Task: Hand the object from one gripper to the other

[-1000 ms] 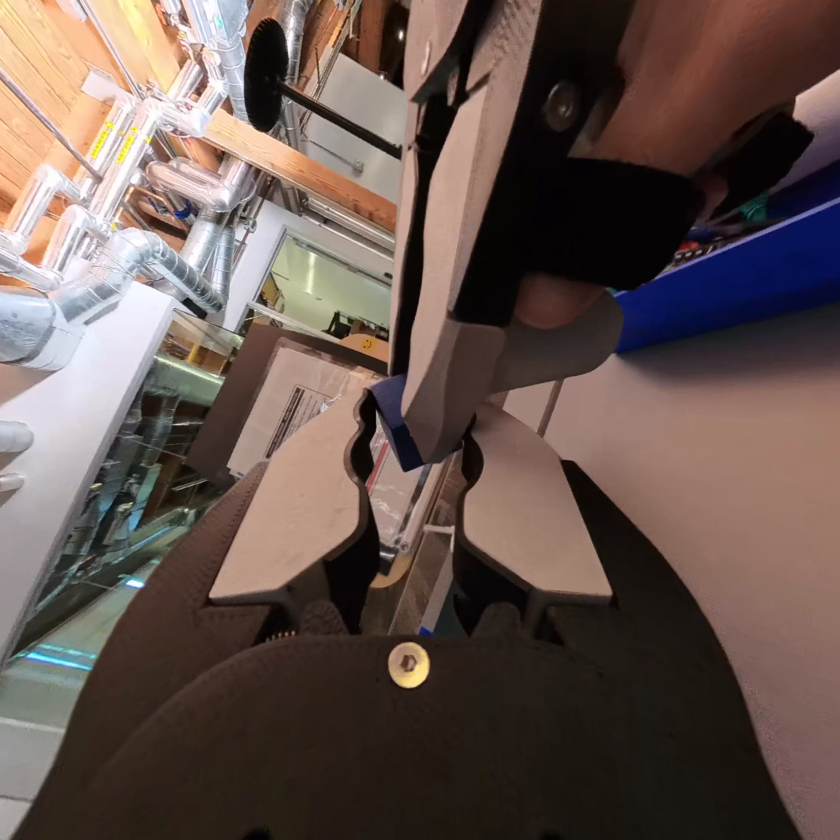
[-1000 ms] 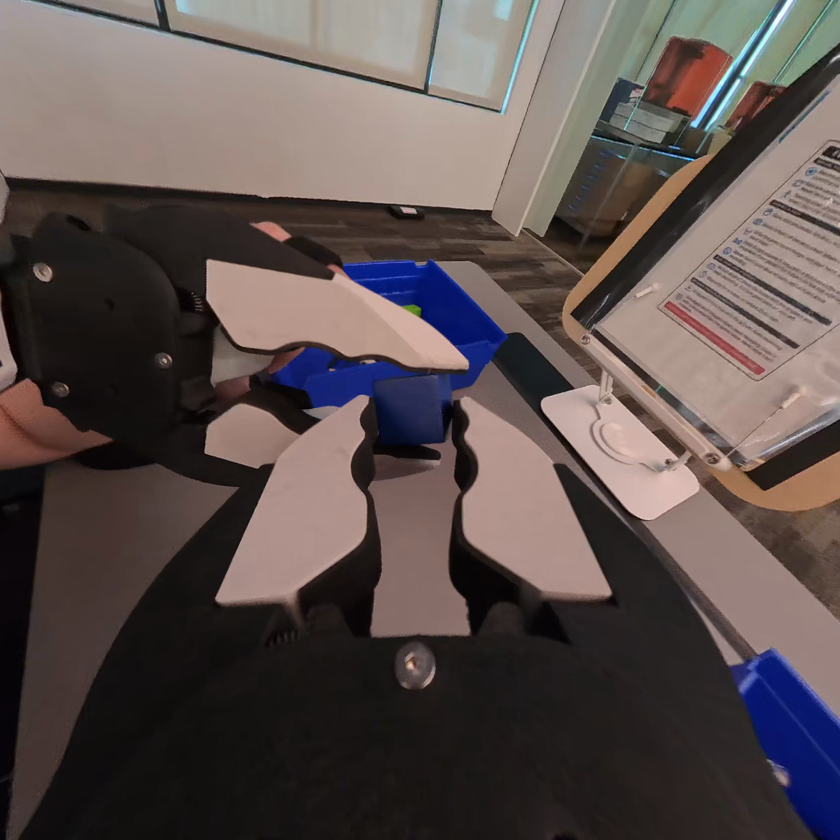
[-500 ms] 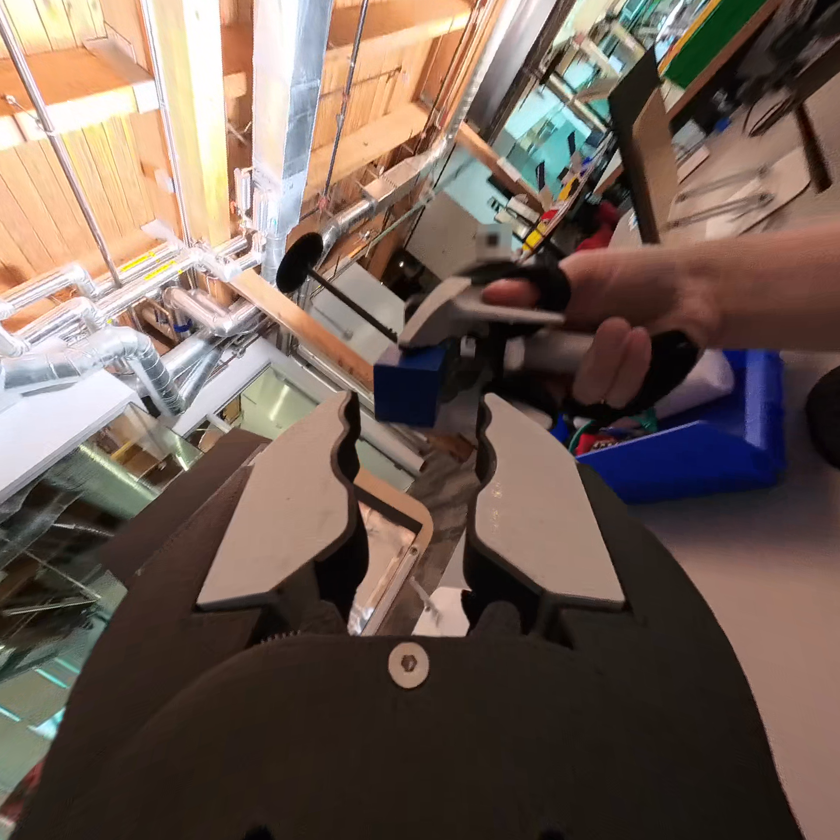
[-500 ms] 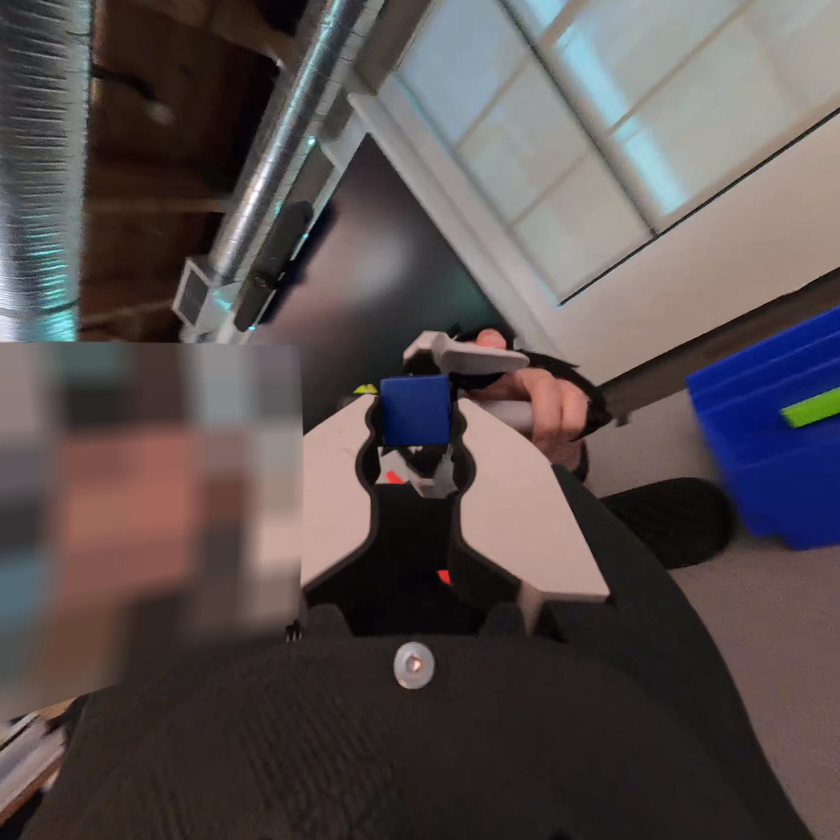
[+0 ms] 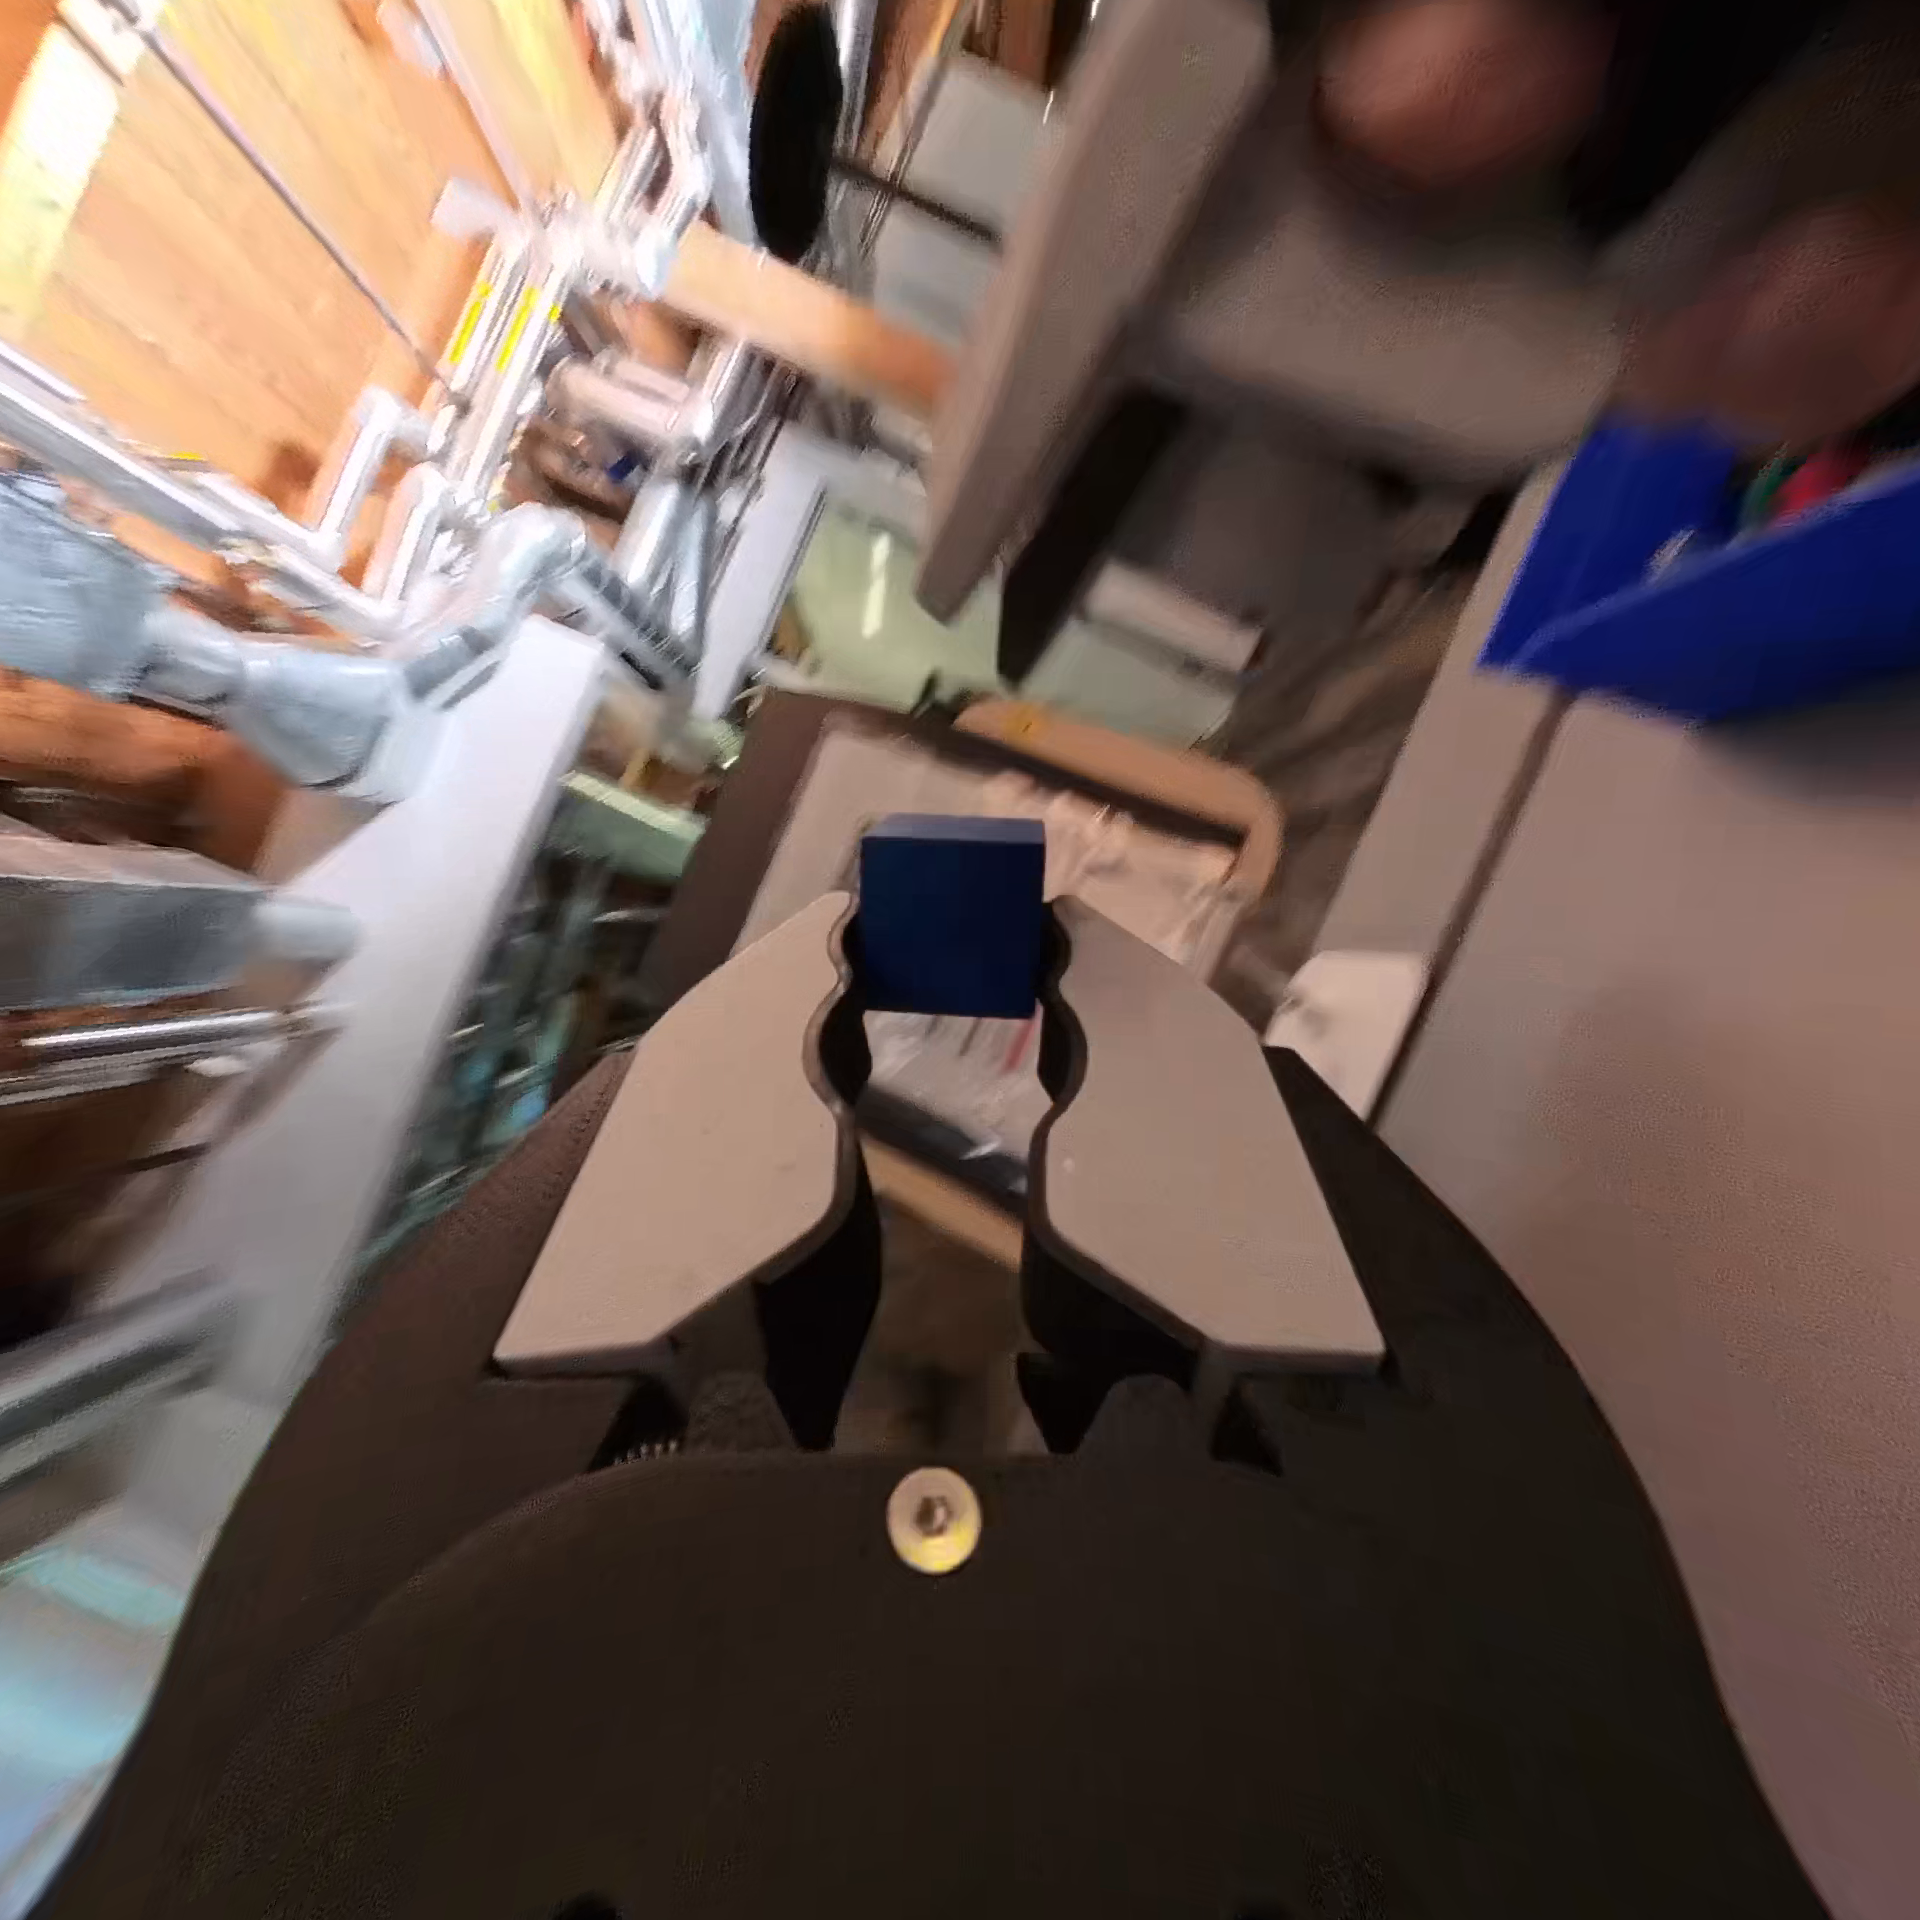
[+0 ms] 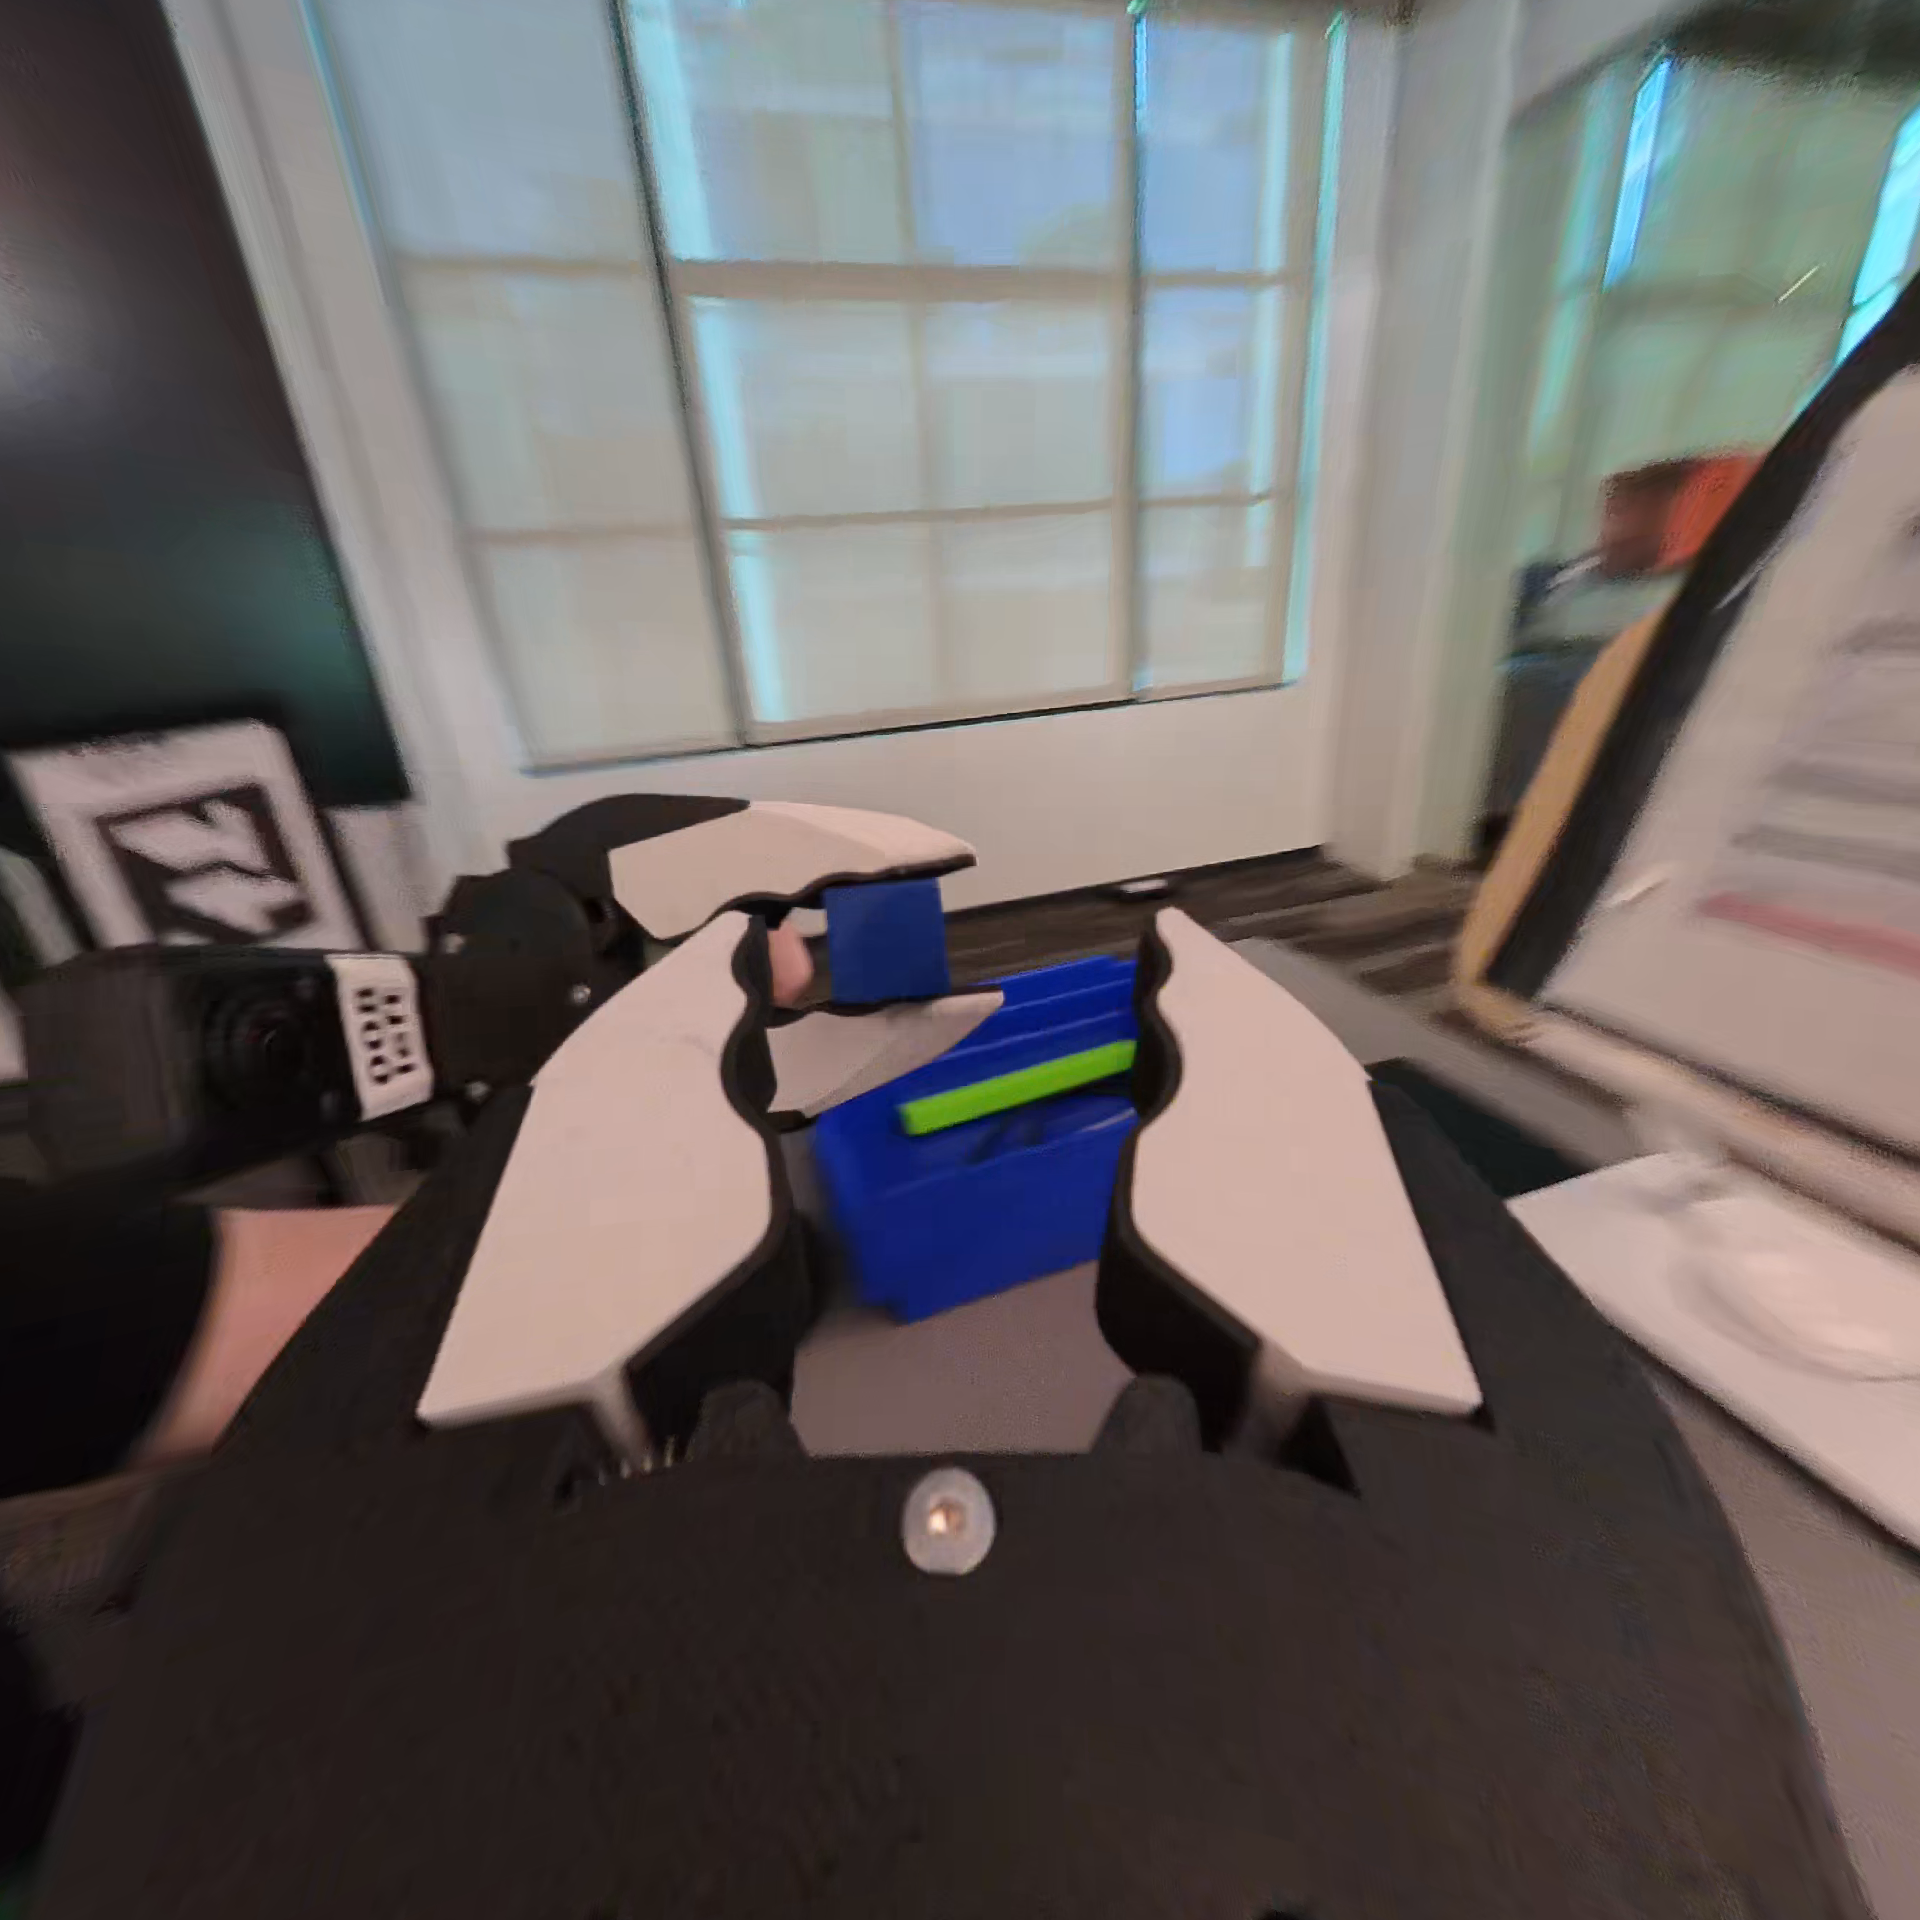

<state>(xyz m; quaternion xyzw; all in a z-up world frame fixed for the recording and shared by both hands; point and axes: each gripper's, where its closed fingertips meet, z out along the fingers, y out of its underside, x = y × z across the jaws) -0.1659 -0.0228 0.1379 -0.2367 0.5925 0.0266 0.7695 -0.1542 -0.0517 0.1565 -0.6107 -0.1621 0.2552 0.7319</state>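
Observation:
A small dark blue block [image 5: 951, 914] sits clamped between the fingertips of my left gripper [image 5: 949, 920], held in the air. In the right wrist view the same block [image 6: 888, 940] shows between the left gripper's two pale fingers [image 6: 790, 862], which reach in from the left. My right gripper [image 6: 948, 925] is open and empty, its jaws wide apart, just in front of the block and not touching it. The right gripper [image 5: 1039, 343] appears blurred at the top of the left wrist view, above the block.
A blue bin [image 6: 966, 1236] with a green stick [image 6: 1023, 1081] stands on the grey table beyond my right gripper. A sign stand [image 6: 1766, 727] on a white base [image 6: 1766, 1278] is at the right. A black-and-white marker board [image 6: 187, 842] leans at the left.
Half a second ago the right gripper held the block and the left was open. Now the left is shut on it and the right has opened and drawn back.

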